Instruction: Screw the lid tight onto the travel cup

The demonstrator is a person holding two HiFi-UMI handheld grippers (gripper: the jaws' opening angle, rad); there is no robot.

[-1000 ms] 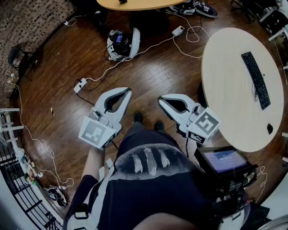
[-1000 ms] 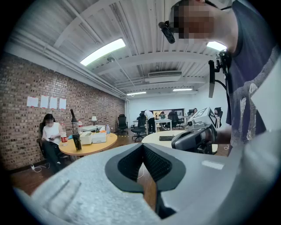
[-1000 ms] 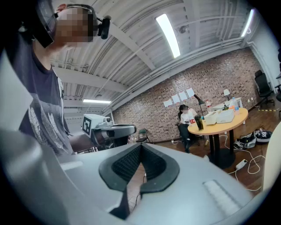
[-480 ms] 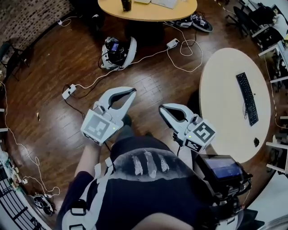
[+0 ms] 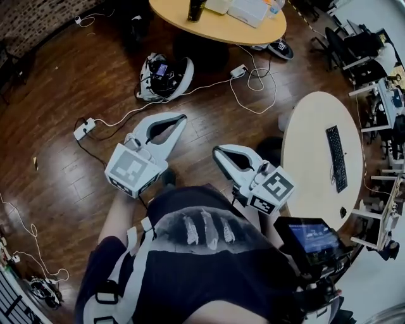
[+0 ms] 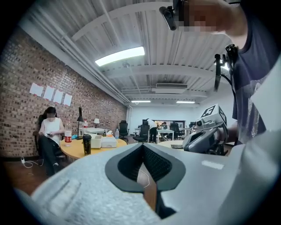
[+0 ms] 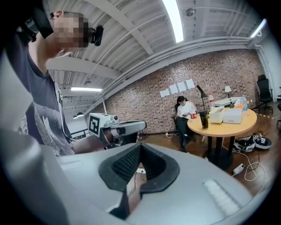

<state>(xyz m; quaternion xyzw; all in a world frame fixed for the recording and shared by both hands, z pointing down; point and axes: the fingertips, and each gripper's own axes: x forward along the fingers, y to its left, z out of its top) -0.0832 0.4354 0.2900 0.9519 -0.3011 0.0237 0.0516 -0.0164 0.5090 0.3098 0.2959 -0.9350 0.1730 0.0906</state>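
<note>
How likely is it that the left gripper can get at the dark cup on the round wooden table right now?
Probably not from here. The left gripper, shut and empty, is over open floor, well short of the table where the cup stands.

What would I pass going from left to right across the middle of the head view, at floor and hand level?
power strip → left gripper → right gripper → white table
</note>
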